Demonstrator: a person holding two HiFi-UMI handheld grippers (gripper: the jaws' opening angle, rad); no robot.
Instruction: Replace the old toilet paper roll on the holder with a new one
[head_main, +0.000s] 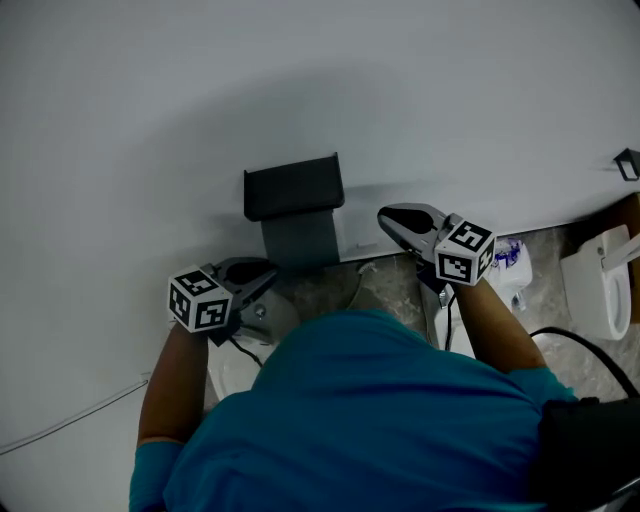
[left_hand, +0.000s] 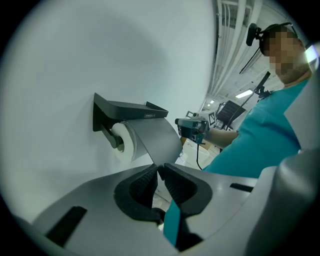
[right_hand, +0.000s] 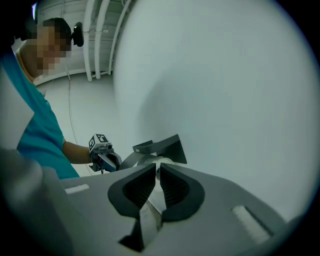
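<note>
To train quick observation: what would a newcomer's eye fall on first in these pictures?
The black holder on the bare white wall stands out first, its toilet paper roll feeding a loose sheet down to the left gripper, which pinches its end. The right gripper, shut, points at the holder from the other side, and the person's teal shirt fills the bottom of the head view.

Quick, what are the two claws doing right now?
Left claw: closed on the paper tail hanging from the roll.
Right claw: closed on a paper strip.
</note>
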